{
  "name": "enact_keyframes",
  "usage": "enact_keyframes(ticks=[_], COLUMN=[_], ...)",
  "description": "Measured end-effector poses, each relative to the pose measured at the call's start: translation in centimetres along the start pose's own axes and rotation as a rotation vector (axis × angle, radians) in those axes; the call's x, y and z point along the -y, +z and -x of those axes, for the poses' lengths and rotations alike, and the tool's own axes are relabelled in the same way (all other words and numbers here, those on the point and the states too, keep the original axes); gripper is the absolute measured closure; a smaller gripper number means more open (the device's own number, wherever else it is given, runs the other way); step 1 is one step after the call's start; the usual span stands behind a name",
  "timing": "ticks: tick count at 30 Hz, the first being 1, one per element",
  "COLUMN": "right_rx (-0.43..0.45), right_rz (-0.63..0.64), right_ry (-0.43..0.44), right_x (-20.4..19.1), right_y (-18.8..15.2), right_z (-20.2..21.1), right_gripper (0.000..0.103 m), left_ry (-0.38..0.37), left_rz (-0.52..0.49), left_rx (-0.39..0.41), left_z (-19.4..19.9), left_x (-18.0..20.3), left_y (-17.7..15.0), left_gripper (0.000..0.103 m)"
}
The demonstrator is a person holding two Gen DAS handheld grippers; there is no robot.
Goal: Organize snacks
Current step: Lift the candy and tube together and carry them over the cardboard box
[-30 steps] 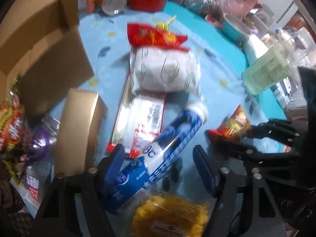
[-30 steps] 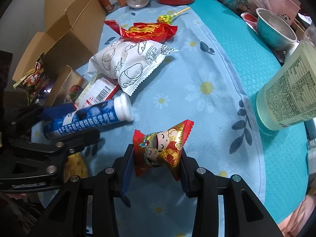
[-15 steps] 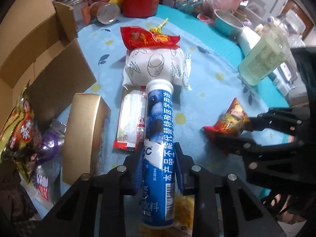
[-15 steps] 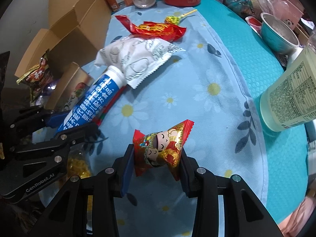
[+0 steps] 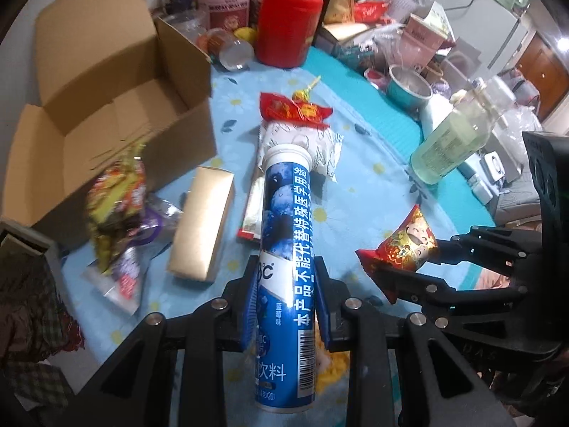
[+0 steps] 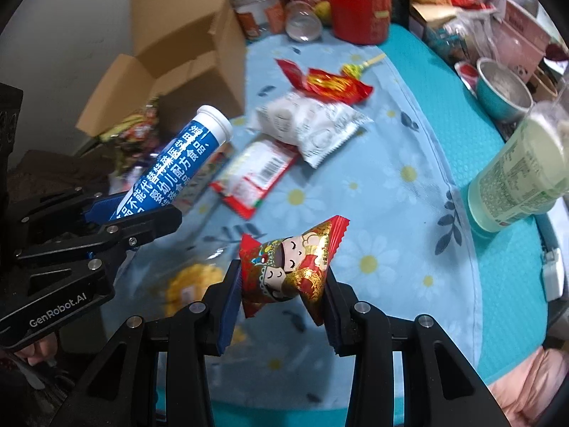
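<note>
My left gripper [image 5: 286, 302] is shut on a blue tube with a white cap [image 5: 286, 235] and holds it lifted above the table; the tube also shows in the right wrist view [image 6: 177, 167]. My right gripper [image 6: 281, 284] is shut on a red and gold triangular snack packet [image 6: 290, 270], also in the air; the packet shows in the left wrist view [image 5: 402, 245]. An open cardboard box [image 5: 106, 106] stands at the left. On the blue floral cloth lie a white pouch [image 5: 302, 146], a red wrapper [image 5: 295, 110], a flat red-edged packet [image 6: 256, 174] and a gold box [image 5: 202, 227].
A pile of snack bags [image 5: 117, 206] lies in front of the box. A yellow snack bag [image 6: 188, 288] lies under the grippers. A pale green bottle [image 5: 455, 135], a teal bowl [image 5: 409, 89] and a red canister [image 5: 288, 25] stand around the cloth, with clutter behind.
My left gripper closed on the blue tube, lifted it off the table and tilted its cap up. My right gripper rose too, still holding the red packet.
</note>
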State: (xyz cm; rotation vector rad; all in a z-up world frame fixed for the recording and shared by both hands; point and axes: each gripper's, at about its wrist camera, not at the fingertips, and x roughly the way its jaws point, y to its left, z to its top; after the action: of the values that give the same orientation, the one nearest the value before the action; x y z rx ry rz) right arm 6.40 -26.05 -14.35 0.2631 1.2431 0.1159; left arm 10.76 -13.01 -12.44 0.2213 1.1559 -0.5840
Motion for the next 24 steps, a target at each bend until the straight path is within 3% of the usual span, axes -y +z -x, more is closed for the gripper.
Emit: enact_keyframes(ticks=[12,24], right_rx=[0.059,0.167], right_rz=[0.091,0.151], right_ry=[0.051,0.066], right_x=[-6.4,-13.1], right_y=[-0.4,1.6], right_z=[5.7,9.6], right_gripper=[0.063,0.063], left_ry=[0.042,0.041], left_rz=[0.098,0.129], left_rx=[0.137,0.272], left_z=[9.3,16.3], left_x=[-2.1,-6.1], left_y=[-1.4,-2.5], left_gripper=[0.075,0.075])
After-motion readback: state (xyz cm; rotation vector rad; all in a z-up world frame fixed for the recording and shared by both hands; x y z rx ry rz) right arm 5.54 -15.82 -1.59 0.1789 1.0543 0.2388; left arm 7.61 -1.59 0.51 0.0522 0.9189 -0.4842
